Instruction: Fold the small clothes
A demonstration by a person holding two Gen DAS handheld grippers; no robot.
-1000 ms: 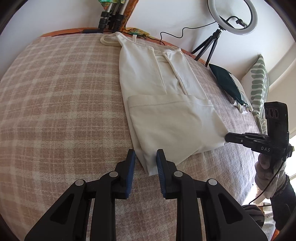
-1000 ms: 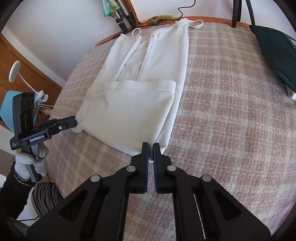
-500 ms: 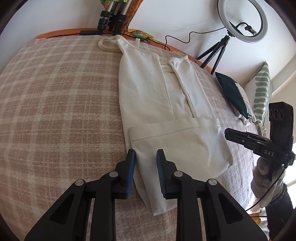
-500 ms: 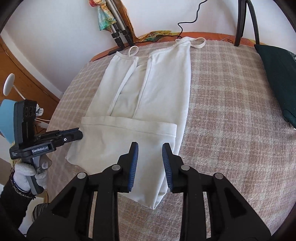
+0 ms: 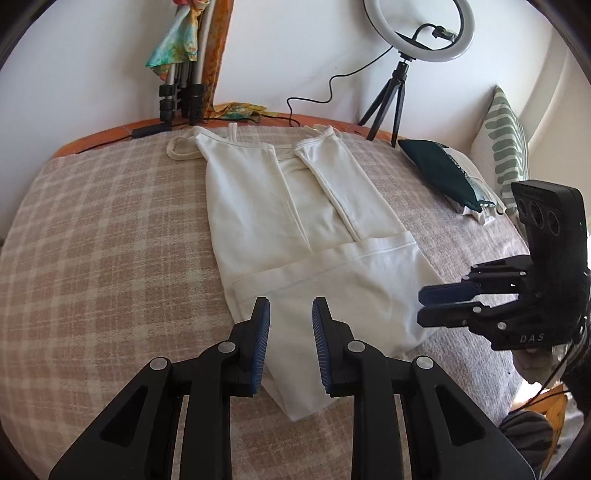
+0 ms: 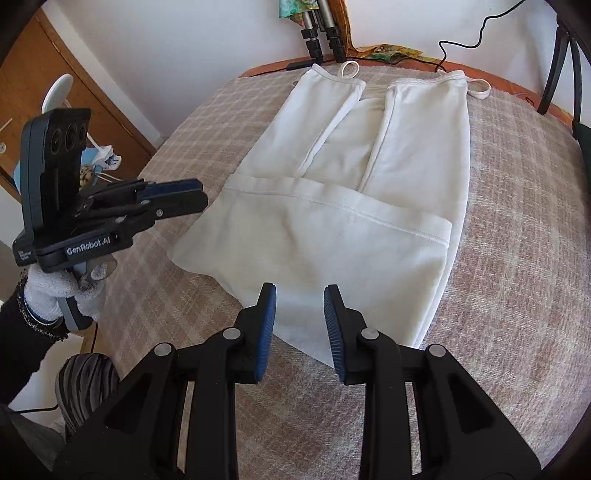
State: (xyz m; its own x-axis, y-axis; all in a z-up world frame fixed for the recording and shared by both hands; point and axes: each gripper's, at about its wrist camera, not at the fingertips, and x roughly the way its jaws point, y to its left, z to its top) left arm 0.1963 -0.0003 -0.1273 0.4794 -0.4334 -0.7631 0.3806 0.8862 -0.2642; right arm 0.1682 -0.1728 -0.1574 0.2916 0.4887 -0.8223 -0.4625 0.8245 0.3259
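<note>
Cream top (image 5: 314,236) is soft matt knit cloth on a coarse woven plaid blanket (image 5: 110,258). Behind the top, shiny metal tripod legs (image 5: 184,74). Grippers' arms matt black plastic, ribbed blue pads (image 6: 267,321).

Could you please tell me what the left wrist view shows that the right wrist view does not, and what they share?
Only the left wrist view shows the ring light on its tripod and a green patterned cushion. Only the right wrist view shows the wooden cabinet and the gloved hand under the left hand-held gripper. Both show the white top, bottom folded up, on the checked blanket, and the right hand-held gripper, open.
</note>
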